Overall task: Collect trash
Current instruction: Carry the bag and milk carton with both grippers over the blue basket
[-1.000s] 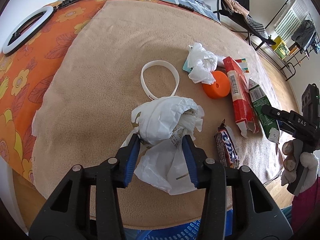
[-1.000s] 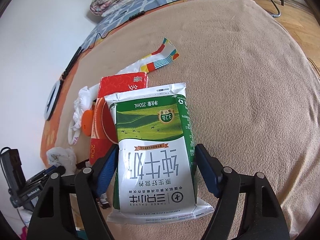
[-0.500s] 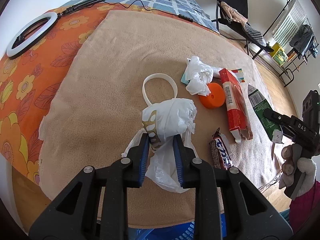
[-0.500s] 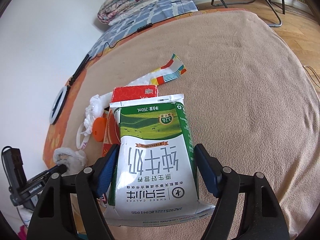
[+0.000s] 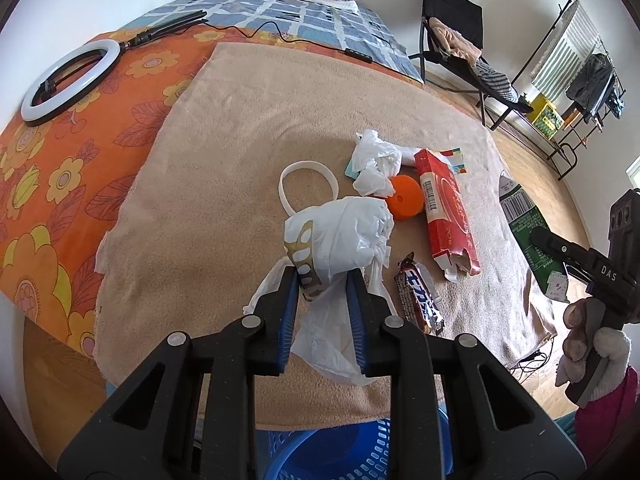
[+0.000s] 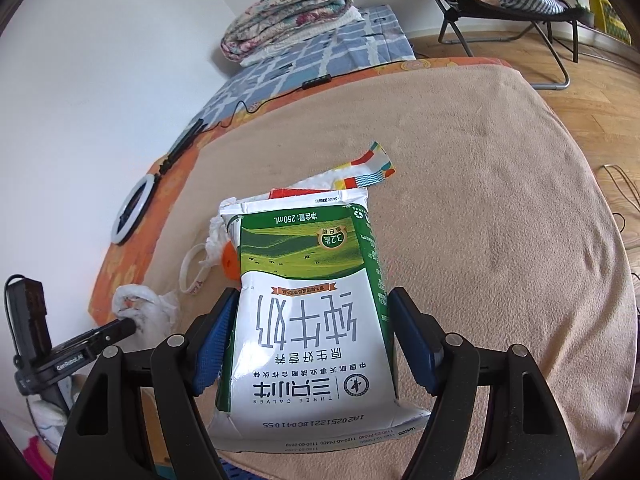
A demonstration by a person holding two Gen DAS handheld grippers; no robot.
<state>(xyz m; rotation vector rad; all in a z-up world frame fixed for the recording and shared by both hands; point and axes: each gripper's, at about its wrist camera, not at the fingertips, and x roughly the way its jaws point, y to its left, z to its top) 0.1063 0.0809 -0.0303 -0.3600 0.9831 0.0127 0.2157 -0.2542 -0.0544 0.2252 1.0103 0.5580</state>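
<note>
My left gripper (image 5: 322,280) is shut on a crumpled white plastic bag (image 5: 340,236) and holds it above the beige blanket (image 5: 224,184). My right gripper (image 6: 312,308) is shut on a green and white milk carton (image 6: 312,320), lifted off the blanket; that carton also shows at the right of the left wrist view (image 5: 528,232). On the blanket lie a red box (image 5: 444,216), an orange disc (image 5: 406,198), a white crumpled wrapper (image 5: 374,166), a white band (image 5: 308,188) and a candy bar (image 5: 418,300).
A blue basket (image 5: 360,452) sits below the blanket's near edge. A ring light (image 5: 68,80) lies on the orange floral sheet (image 5: 60,168). A folded quilt (image 6: 292,12) is at the bed's far end. A black chair (image 5: 460,32) stands on the wood floor.
My left gripper closed on the white plastic bag and lifted it back from the blanket. My right gripper raised the milk carton and pulled it back.
</note>
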